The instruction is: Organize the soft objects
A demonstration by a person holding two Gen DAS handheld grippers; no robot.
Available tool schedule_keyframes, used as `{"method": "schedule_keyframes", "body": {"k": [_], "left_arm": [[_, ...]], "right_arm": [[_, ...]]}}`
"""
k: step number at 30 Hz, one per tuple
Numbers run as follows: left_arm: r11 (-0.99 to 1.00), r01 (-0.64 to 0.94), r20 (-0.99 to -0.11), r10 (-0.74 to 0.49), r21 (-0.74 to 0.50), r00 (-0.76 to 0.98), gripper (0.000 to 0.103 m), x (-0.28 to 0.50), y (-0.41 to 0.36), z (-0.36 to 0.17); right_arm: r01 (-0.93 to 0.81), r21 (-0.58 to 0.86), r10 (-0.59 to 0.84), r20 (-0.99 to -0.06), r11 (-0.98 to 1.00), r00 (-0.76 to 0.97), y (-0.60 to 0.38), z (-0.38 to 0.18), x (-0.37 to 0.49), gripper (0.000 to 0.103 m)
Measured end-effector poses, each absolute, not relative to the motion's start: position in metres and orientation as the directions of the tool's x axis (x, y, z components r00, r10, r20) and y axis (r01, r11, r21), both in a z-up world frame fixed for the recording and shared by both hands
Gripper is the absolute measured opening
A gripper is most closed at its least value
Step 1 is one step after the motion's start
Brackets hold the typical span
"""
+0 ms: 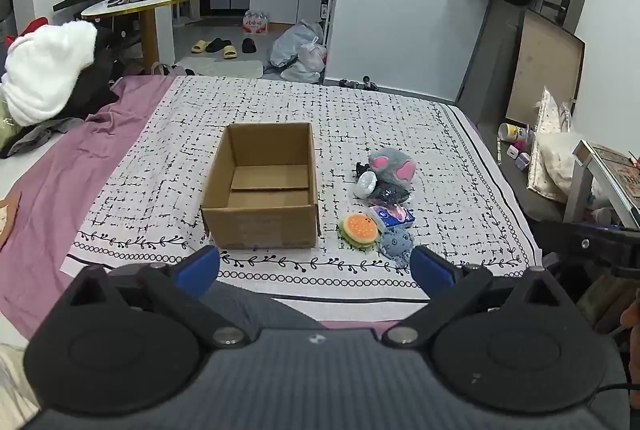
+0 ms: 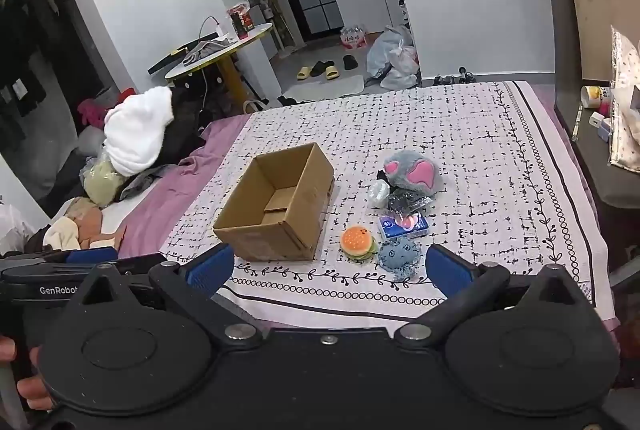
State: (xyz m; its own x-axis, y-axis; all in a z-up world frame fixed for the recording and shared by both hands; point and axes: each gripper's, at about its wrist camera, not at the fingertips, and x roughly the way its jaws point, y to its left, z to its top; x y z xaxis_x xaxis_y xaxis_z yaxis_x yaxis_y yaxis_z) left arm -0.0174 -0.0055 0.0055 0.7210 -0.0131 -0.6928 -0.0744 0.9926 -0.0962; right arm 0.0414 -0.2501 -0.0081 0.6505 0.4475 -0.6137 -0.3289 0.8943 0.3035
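An empty open cardboard box (image 1: 260,190) (image 2: 280,206) sits mid-bed on the patterned cloth. To its right lies a pile: a grey plush with pink ears (image 1: 392,166) (image 2: 412,172), a black pouch (image 1: 390,195), a white roll (image 1: 366,186), a blue tissue pack (image 1: 394,217) (image 2: 404,226), a burger toy (image 1: 359,230) (image 2: 357,243) and a blue-grey plush (image 1: 397,246) (image 2: 400,256). My left gripper (image 1: 316,268) is open and empty, back at the cloth's near edge. My right gripper (image 2: 330,270) is open and empty, also near that edge.
The black-and-white cloth (image 1: 360,110) covers a purple sheet (image 1: 80,170). Clothes and a white fleece (image 1: 44,70) pile up at the left. A bedside stand with small items (image 1: 520,146) is on the right. A round table (image 1: 148,0) stands behind.
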Motion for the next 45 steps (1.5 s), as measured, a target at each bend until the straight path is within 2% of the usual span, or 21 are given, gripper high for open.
{"method": "schedule_keyframes", "body": {"k": [10, 45], "left_arm": [[0.991, -0.083, -0.683, -0.01, -0.103, 0.731, 0.101, -0.02, -0.005, 0.01], [0.991, -0.083, -0.693, -0.014, -0.106, 0.721, 0.101, -0.017, -0.007, 0.007]], "right_arm": [[-0.339, 0.287, 0.444, -0.584, 0.896, 0.679, -0.256, -0.004, 0.037, 0.103], [-0.343, 0.241, 0.418, -0.592, 0.908, 0.689, -0.25, -0.008, 0.033, 0.103]]}}
